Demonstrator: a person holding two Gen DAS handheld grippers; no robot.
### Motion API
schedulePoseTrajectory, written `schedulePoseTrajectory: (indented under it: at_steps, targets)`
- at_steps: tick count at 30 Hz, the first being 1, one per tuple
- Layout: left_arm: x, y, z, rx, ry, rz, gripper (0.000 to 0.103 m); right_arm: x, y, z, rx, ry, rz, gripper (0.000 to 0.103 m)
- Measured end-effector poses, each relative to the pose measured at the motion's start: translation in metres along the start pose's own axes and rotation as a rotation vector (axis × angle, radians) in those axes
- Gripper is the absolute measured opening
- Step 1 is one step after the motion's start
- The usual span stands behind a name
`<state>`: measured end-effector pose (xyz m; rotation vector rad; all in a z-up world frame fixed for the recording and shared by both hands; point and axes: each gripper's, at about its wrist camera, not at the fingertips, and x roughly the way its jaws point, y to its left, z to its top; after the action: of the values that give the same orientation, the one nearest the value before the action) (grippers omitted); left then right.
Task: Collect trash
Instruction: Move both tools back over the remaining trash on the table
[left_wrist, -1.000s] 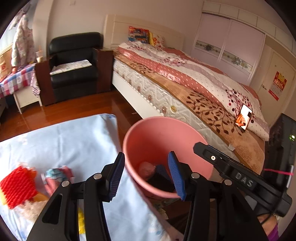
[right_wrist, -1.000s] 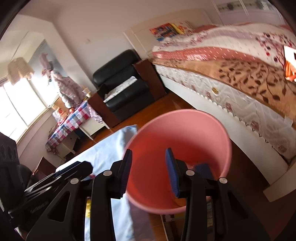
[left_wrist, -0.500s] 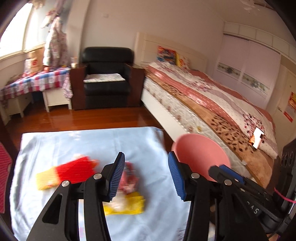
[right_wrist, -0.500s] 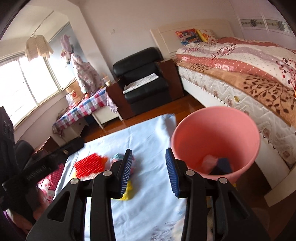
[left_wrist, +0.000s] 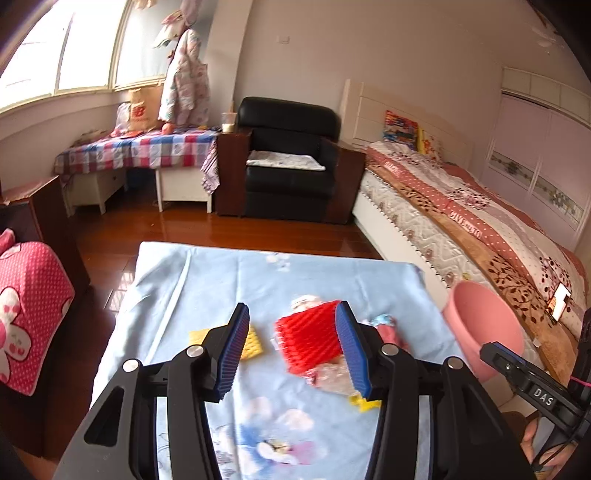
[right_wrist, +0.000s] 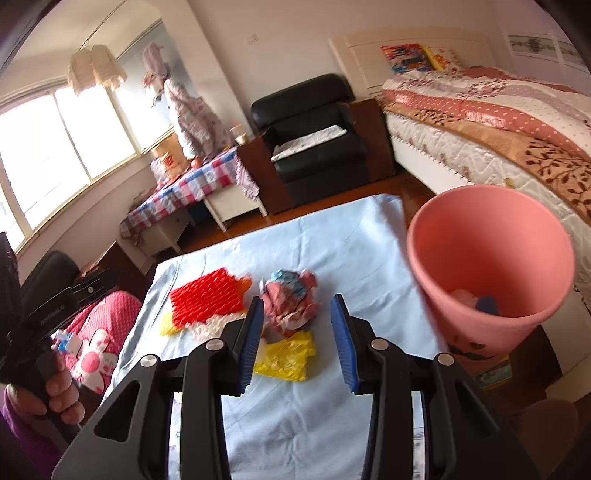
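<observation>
Trash lies on a light blue cloth-covered table (left_wrist: 207, 280): a red foam net (left_wrist: 308, 338), a yellow net piece (left_wrist: 253, 341), clear plastic (left_wrist: 332, 376) and a crumpled pink and blue wrapper (right_wrist: 291, 299), plus a yellow bag (right_wrist: 286, 356). A pink bin (right_wrist: 487, 266) stands at the table's right edge with some trash inside. My left gripper (left_wrist: 291, 350) is open and empty above the red net. My right gripper (right_wrist: 297, 338) is open and empty above the wrapper and yellow bag.
A bed (left_wrist: 480, 229) lies to the right, a black armchair (left_wrist: 291, 162) at the back, a checkered side table (left_wrist: 136, 151) under the window. A pink polka-dot cushion (left_wrist: 26, 306) sits left of the table. Wood floor surrounds the table.
Both grippers have swung left, away from over the pink bin to above the trash pile on the blue cloth. Both stay open and empty.
</observation>
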<state>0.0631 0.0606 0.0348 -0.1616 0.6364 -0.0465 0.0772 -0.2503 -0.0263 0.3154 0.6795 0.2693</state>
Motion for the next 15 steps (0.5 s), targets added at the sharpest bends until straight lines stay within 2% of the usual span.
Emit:
schedulePoseTrajectory:
  at_steps: [4, 8, 11, 15]
  targets:
    - [0.018, 0.02, -0.006, -0.023, 0.049, -0.014, 0.044, 0.012, 0.017, -0.002, -0.049, 0.02, 0.053, 0.038]
    - [0.037, 0.02, -0.006, 0.002, 0.078, -0.088, 0.044, 0.023, 0.027, -0.003, -0.08, 0.046, 0.072, 0.038]
    - [0.056, 0.005, -0.005, 0.032, 0.106, -0.126, 0.049, 0.035, 0.029, -0.002, -0.058, 0.091, 0.082, 0.038]
    - [0.084, 0.008, -0.004, 0.019, 0.158, -0.143, 0.051, 0.046, 0.028, -0.003, -0.021, 0.129, 0.085, 0.039]
